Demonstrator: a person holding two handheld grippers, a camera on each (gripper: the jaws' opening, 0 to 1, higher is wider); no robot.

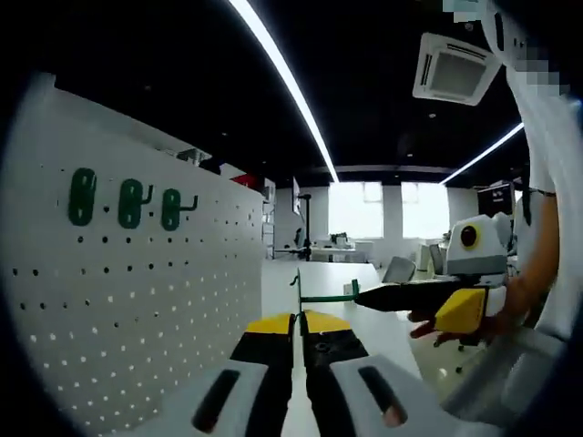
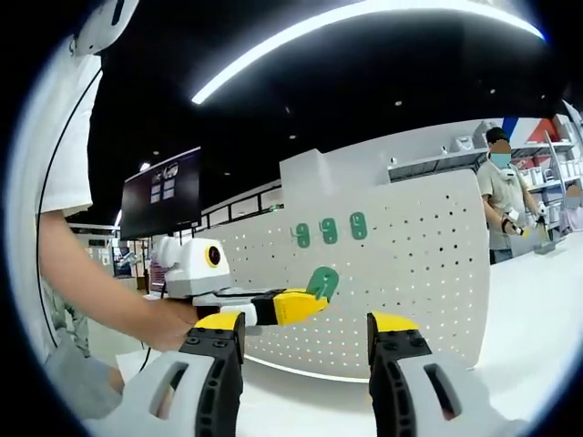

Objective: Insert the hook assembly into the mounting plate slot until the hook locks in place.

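Green hook [image 2: 322, 281] clenched in your left gripper [image 2: 305, 300] near the pegboard [image 2: 428, 264], three hooks [image 2: 329, 230] along its top edge, your right gripper [image 2: 305, 350] released.

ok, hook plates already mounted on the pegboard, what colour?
Green: three hook plates in a row on the white pegboard, best seen in the left gripper view.

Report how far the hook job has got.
Done: three green hooks already sit on the white pegboard. In hand: the left claw is shut on another green hook, off the board; the right claw is open and empty. Left: bringing that hook to the board, inserting and locking it.
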